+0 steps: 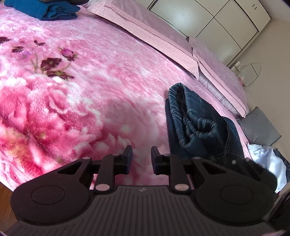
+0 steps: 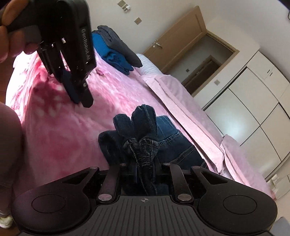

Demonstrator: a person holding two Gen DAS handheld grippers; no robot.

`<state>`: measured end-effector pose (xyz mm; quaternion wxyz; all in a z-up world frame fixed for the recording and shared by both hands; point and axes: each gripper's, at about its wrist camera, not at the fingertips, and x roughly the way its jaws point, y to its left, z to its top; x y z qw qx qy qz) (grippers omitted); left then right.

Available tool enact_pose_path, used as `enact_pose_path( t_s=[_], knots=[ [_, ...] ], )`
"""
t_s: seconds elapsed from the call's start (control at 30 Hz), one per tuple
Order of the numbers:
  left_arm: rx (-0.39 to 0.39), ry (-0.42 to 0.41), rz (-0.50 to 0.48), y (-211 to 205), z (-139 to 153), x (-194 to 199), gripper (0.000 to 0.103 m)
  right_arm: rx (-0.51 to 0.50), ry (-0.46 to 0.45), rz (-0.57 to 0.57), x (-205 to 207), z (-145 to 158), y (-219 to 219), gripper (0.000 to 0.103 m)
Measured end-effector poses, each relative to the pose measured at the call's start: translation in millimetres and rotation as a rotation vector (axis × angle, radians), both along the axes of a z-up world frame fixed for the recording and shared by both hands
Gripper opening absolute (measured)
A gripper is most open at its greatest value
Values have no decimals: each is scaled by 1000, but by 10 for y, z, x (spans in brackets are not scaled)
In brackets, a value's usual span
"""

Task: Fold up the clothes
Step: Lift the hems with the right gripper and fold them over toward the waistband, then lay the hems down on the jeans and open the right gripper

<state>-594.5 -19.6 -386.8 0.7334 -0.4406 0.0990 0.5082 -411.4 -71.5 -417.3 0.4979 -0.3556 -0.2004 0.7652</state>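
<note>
The right tool [image 2: 145, 172] is clenched on a bunched fold of the dark jeans [image 2: 145, 130], whose pinched end disappears between its fingers. The jeans lie folded on the bed's pink floral blanket [image 1: 90, 90], near the pillows [image 1: 163, 45]. The left tool [image 1: 142, 159] hangs released above the blanket, gripping nothing. A folded blue garment [image 1: 45, 10] is cut off at the frame edge.
</note>
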Motion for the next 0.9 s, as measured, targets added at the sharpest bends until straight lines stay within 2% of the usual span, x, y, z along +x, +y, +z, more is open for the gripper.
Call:
enact_pose_path(
  t_s=[0.13,0.27,0.3,0.33,0.4,0.47,0.5,0.53,0.6,0.7,0.8,0.83,0.9],
  knots=[
    [0,-6,3,-4,-17,-7,17,11,-15,12,53,84,0,13],
    [-1,-4,4,4,-25,-2,17,13,-73,18,74,-81,-103,13],
    [-1,0,4,4,-20,4,17,12,-89,19,69,-135,-124,14],
    [0,7,3,1,-12,12,17,11,-97,20,110,-163,-250,22],
    [0,16,3,-12,4,20,17,1,-101,10,98,-166,-239,22],
    [-2,23,7,-33,24,23,17,-33,-61,-4,153,-74,-230,28],
    [-1,28,9,-49,36,25,17,-54,-26,-15,198,-13,-233,41],
    [-1,34,11,-66,51,30,17,-71,21,-30,267,59,-261,60],
    [2,47,14,-107,89,44,17,-91,148,-59,472,230,-385,63],
    [31,69,7,-191,205,99,17,-144,402,-178,901,460,-527,63],
    [91,79,-25,-279,393,202,17,-207,684,-379,1411,626,-554,43],
    [111,78,-37,-301,455,244,17,-211,744,-430,1550,651,-546,34],
    [138,80,-55,-328,543,322,17,-212,845,-508,1794,679,-532,30]
  ],
)
